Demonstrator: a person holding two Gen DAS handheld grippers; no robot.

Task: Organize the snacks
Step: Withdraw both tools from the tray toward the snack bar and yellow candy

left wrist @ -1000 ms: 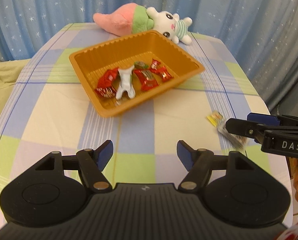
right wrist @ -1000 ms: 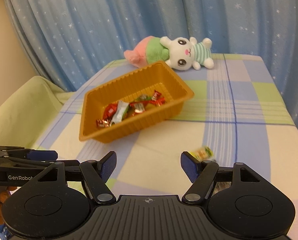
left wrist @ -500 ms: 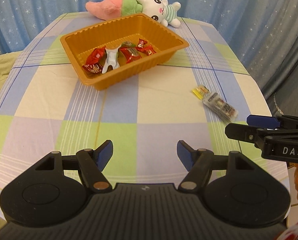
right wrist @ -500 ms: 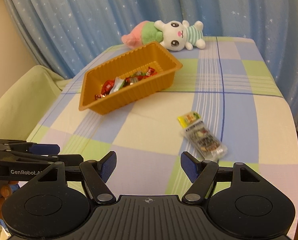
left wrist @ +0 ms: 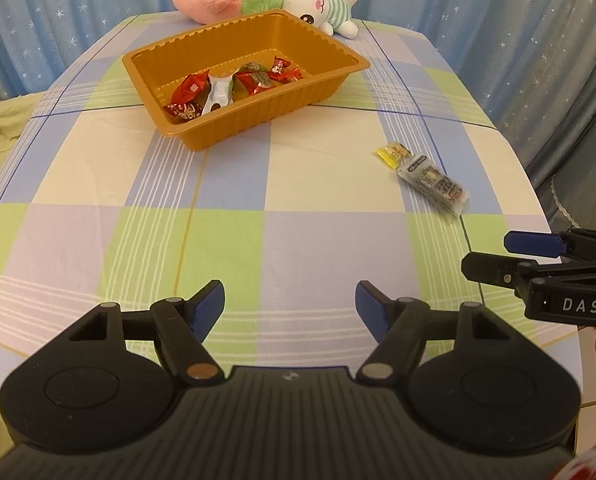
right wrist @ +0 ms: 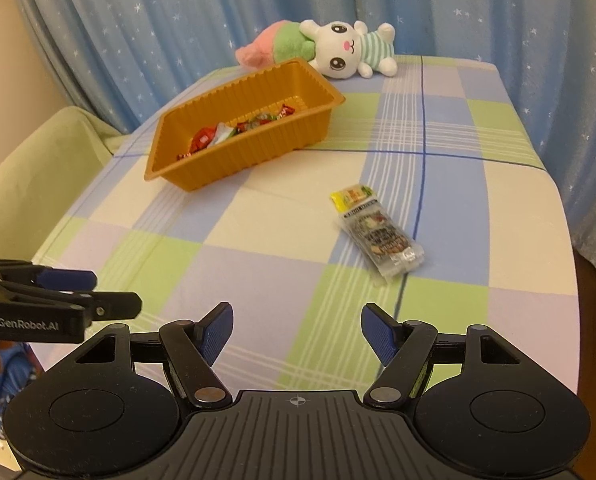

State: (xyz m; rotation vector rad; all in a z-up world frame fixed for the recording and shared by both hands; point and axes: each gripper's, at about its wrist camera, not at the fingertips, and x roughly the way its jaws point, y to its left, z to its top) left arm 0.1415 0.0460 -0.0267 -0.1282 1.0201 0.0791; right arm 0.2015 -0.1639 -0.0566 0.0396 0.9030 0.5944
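Your checked table (left wrist: pixel 298 216) carries an orange tray (left wrist: pixel 258 120) holding wrapped candies (left wrist: pixel 234 86). Two snack packets (right wrist: pixel 382 240) lie loose, well apart from it. Your left gripper (left wrist: pixel 290 304) and right gripper (right wrist: pixel 297 330) hover with fingers apart, empty.

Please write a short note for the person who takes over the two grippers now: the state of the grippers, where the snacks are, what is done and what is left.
Left gripper: open, empty, above the near table edge.
Right gripper: open, empty, beside the left one.
Orange tray: at the far side of the table, in front of a plush rabbit; several wrapped candies lie in it.
Left to do: a small yellow packet and a longer clear-wrapped bar lie on the tablecloth, outside the tray. Nearer the right gripper.
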